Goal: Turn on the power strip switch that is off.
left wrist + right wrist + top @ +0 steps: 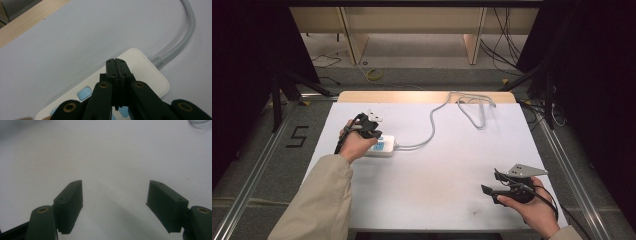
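White plastic power strip (382,146) with pale blue buttons, lying at about nine o'clock on the white table (442,190), grey cable (432,125) curving off toward twelve o'clock. Left hand-held gripper (116,65) poised over the strip's cable end, jaws pressed together with nothing between. Right hand-held gripper (114,205) at about four o'clock, well apart, jaws spread wide over bare tabletop.

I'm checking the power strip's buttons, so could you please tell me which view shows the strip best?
The left gripper view: the white power strip is close, its blue buttons and grey cable clear beneath the shut left gripper. The high view shows it small, partly behind the hand.
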Demonstrator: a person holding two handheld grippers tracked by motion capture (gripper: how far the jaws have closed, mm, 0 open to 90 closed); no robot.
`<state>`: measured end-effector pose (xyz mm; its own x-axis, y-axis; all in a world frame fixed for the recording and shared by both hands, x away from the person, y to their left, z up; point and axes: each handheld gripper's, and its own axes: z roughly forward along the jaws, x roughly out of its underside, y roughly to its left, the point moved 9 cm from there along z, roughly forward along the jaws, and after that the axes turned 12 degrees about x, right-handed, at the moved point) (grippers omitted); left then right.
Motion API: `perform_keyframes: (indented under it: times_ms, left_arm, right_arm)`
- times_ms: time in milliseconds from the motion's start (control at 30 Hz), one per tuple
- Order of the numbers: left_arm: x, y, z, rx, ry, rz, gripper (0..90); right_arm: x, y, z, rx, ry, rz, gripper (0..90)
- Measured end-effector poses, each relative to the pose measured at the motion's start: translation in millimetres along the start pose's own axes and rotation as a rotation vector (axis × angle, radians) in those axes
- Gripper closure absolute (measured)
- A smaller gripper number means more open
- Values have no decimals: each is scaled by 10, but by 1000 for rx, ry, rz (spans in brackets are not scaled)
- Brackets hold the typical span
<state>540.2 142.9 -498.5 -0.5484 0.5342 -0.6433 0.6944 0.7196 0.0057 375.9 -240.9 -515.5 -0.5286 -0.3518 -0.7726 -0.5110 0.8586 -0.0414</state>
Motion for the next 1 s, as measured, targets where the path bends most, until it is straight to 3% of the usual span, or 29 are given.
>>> perform_keyframes:
  times_ms: [1000]
  left_arm:
    - [-24, 45, 93, 10, 17, -6, 899]
  right_arm:
    - [5, -18, -4, 5, 1, 6, 292]
